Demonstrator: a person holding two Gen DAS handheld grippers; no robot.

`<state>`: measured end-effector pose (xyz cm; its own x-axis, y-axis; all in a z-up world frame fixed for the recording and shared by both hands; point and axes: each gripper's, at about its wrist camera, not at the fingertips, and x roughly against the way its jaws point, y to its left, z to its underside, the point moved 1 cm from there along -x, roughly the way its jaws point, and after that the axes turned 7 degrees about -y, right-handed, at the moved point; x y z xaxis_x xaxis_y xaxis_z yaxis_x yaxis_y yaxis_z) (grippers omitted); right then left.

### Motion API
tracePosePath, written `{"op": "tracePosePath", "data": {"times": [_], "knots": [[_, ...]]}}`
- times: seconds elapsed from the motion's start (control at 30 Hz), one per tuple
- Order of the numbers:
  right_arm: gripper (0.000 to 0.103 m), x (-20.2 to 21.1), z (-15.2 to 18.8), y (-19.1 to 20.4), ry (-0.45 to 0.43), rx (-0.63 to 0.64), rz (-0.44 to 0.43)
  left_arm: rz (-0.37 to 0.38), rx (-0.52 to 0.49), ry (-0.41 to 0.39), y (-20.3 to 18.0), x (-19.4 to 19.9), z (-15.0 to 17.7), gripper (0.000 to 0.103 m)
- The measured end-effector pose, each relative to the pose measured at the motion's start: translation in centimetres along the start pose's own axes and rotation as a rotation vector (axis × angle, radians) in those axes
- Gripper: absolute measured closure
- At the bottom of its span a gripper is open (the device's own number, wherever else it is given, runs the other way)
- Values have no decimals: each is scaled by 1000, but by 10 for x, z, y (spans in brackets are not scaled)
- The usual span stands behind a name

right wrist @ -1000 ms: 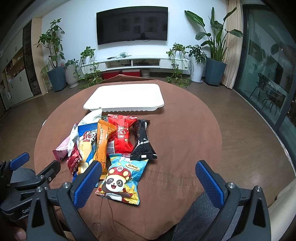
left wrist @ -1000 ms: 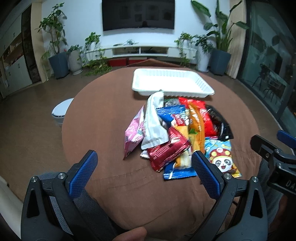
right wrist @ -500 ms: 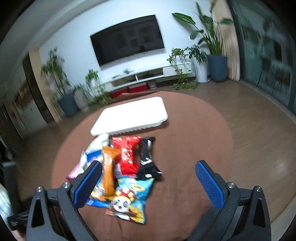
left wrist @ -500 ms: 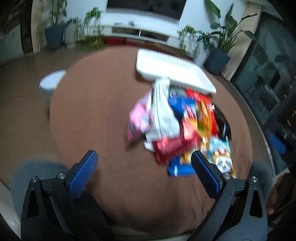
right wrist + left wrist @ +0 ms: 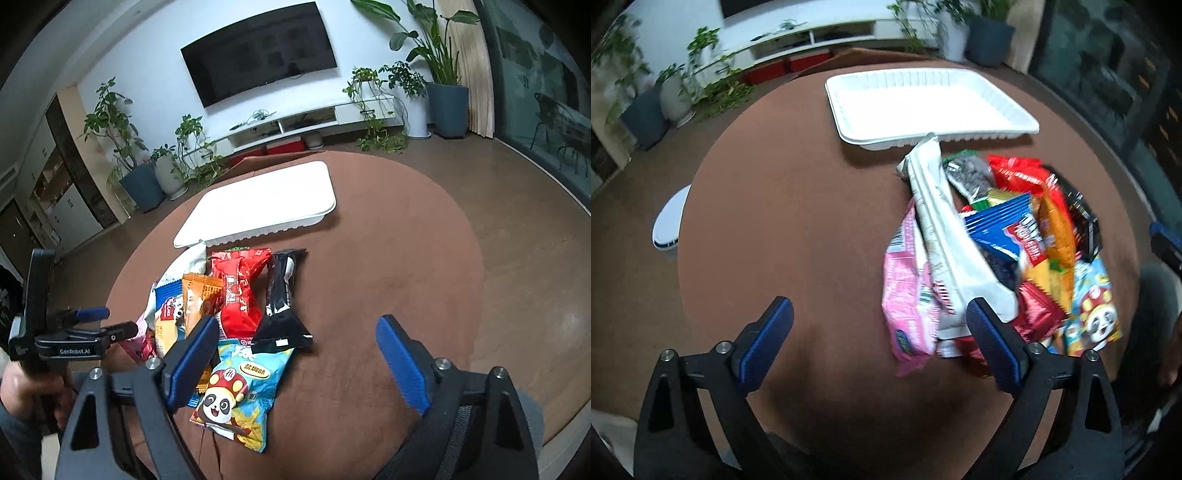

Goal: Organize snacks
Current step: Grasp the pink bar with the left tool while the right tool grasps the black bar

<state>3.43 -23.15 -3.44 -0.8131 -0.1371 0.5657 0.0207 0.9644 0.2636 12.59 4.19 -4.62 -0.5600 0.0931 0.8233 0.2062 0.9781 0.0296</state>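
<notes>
A pile of snack packets lies on the round brown table (image 5: 798,229), in front of an empty white tray (image 5: 849,122). The pile holds a pink packet (image 5: 905,291), a long white packet (image 5: 945,240), a blue one (image 5: 1001,221), a red packet (image 5: 240,284), an orange one (image 5: 199,295), a black packet (image 5: 280,306) and a panda packet (image 5: 236,391). My left gripper (image 5: 879,314) hangs over the pile's left edge, jaws closing, with the pink packet's end between the fingers and untouched. My right gripper (image 5: 297,328) hovers above the panda and black packets, jaws closing, pressing on nothing.
A white round stool (image 5: 670,218) stands left of the table. Potted plants (image 5: 118,147), a low white TV cabinet (image 5: 288,125) and a glass door (image 5: 554,92) line the room's far side. A person's hand (image 5: 22,387) holds the left gripper (image 5: 110,320).
The left gripper has swung forward and tipped down over the pile's left side. The right gripper has edged closer and rolled. Both pairs of fingers stand a little narrower.
</notes>
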Motion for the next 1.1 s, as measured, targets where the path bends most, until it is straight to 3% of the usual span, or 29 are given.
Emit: {"op": "tracePosePath", "data": {"times": [0.2,0.43,0.53,0.6,0.7,0.9,1.1], "knots": [[15,-5,3,4,29,9,-3,-2,-27,42,-1,-19,1,19],[15,-9,5,6,45,20,13,-23,-38,63,-6,-37,-11,19],[15,-7,6,5,44,23,18,-23,-53,94,-9,-47,-10,33],[15,-7,4,4,38,25,27,16,-32,100,-8,-52,-7,54],[15,-10,5,5,47,34,28,24,-9,80,-6,-55,-11,71],[15,-18,-6,4,68,77,13,49,-19,65,-7,-56,-13,79],[36,-50,-21,1,172,126,-17,115,75,30,14,-37,0,80]]}}
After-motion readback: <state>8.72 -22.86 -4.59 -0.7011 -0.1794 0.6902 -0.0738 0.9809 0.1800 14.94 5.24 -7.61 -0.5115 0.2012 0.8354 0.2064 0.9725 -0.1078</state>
